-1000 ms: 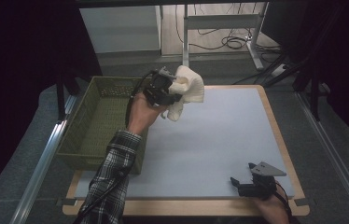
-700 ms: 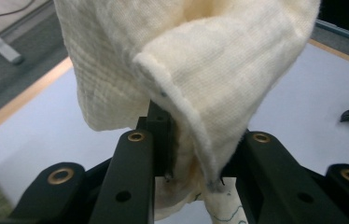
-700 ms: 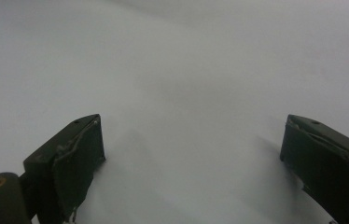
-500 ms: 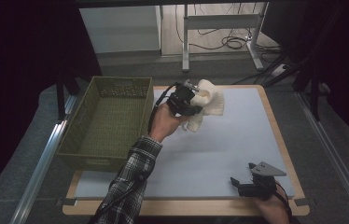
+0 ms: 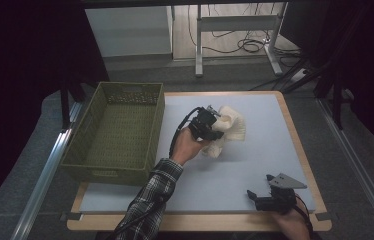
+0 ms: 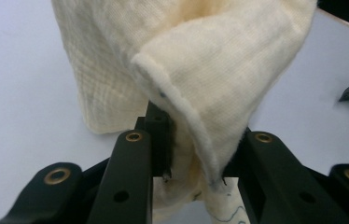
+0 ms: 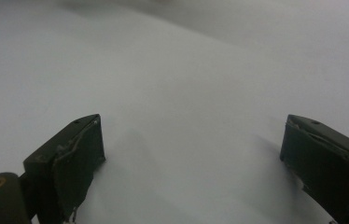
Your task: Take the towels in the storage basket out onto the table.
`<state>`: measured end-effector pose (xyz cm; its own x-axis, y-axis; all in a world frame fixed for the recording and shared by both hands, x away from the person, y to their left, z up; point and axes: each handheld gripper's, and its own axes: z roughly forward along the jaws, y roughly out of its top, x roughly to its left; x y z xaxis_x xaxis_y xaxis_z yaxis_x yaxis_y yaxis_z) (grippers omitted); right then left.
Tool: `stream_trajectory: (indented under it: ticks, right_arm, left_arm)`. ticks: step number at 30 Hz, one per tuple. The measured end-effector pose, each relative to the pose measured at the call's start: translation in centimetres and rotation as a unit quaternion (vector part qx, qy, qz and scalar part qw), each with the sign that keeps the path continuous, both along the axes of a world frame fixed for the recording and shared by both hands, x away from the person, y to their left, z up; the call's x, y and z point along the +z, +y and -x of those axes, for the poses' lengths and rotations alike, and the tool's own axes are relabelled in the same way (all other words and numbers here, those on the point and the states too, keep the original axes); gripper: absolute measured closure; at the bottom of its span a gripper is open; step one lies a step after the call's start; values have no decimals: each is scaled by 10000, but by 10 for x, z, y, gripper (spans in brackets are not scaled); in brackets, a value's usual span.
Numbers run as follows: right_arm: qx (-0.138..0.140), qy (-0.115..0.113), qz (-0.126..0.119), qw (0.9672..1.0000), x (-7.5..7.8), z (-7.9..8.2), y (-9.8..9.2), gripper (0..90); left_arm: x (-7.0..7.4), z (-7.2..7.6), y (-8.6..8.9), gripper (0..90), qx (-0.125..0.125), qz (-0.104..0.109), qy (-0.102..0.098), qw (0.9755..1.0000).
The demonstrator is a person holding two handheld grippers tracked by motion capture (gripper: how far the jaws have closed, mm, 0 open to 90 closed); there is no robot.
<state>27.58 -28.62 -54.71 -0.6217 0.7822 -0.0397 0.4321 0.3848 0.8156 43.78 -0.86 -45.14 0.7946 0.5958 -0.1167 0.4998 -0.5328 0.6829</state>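
Note:
A cream cloth (image 5: 227, 129) hangs crumpled from my left gripper (image 5: 214, 126) over the middle of the pale blue table mat (image 5: 245, 165), its lower folds touching the mat. In the left gripper view the cloth (image 6: 186, 70) drapes down between the two black jaws, which are shut on it, and my left gripper (image 6: 196, 154) pinches a thick fold. My right gripper (image 5: 257, 196) rests near the front right edge of the mat. Its jaws stand wide apart in the right gripper view, my right gripper (image 7: 193, 149) holding nothing above bare mat.
An olive woven basket (image 5: 117, 132) stands at the left side of the table, beside the left hand. A wooden rim (image 5: 302, 150) borders the mat. Metal rails run along both sides, and desk legs with cables stand behind the table.
My left gripper has carried the cloth down and to the right, from above the basket's right edge to the middle of the mat, where the cloth now touches down. The right gripper has not moved.

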Motion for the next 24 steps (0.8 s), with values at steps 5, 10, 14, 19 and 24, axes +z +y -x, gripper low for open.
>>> stream_trajectory:
  ticks: [5, 10, 14, 19, 24]
  right_arm:
    - [3, -1, 2, 10000, 0, 0, 0, 61]
    - [-3, 0, 2, 10000, 0, 0, 0, 61]
    - [-3, -1, 5, 10000, 0, 0, 0, 61]
    - [-3, 0, 5, 10000, 0, 0, 0, 61]
    - [-2, -1, 6, 10000, 0, 0, 0, 61]
  left_arm:
    - [-15, 1, -4, 705, -14, 31, 97, 9999]
    - [-30, 4, -12, 687, -102, 1, 175, 9998]
    - [-44, 6, -21, 610, -189, -132, 247, 9994]
    - [-49, 7, -27, 397, -354, 59, 353, 9987]
    - [-35, 14, -23, 275, -420, 165, 177, 9988]
